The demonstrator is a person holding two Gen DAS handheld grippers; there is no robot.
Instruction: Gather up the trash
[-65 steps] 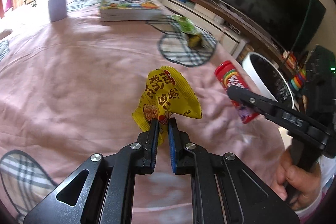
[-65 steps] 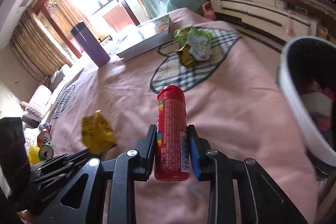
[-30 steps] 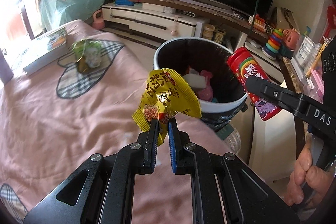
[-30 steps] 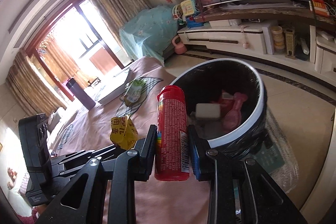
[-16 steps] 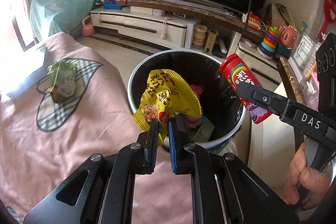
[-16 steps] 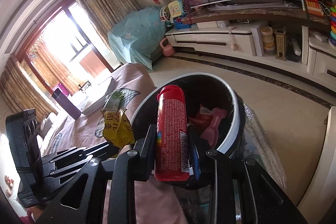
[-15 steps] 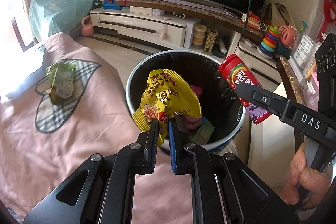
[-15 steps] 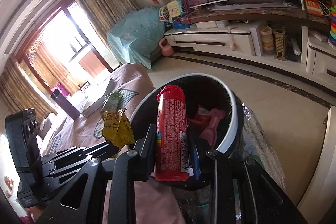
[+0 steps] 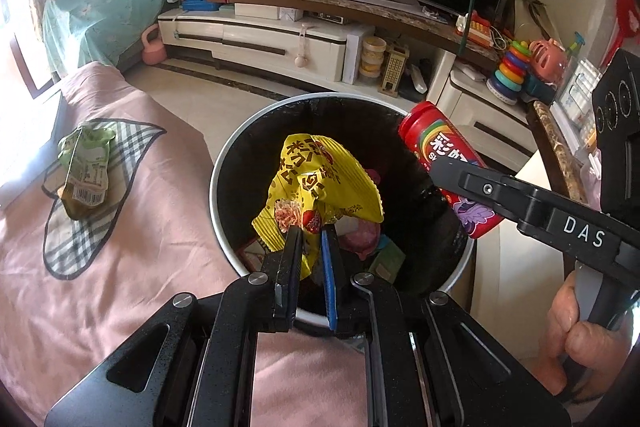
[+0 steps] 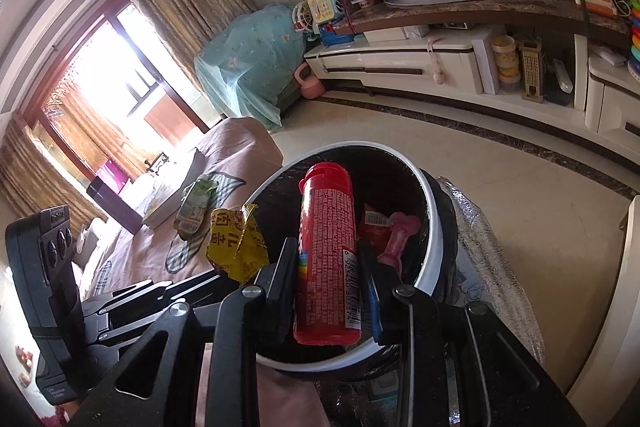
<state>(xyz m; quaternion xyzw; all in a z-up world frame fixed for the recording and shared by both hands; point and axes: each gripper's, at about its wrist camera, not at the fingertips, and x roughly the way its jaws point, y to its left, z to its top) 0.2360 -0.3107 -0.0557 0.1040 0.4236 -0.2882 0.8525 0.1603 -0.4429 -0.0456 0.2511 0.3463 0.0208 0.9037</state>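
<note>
My left gripper is shut on the lower corner of a crumpled yellow snack bag, which hangs over the mouth of a round white-rimmed trash bin. The bin has a black liner and holds pink and other scraps. Over the bin's right side, my right gripper is shut on a red cylindrical candy tube, held upright. In the left wrist view the tube leans across the rim. The right wrist view shows the bin rim just below the tube, with the yellow bag to its left.
A green snack packet lies on a plaid patch of the pink-covered surface, left of the bin. A book and a dark bottle sit farther back. A white TV cabinet with toys runs along the far wall.
Both grippers have carried their loads sideways off the pink surface. The bin has come from the right edge of view to directly under the bag and the tube.
</note>
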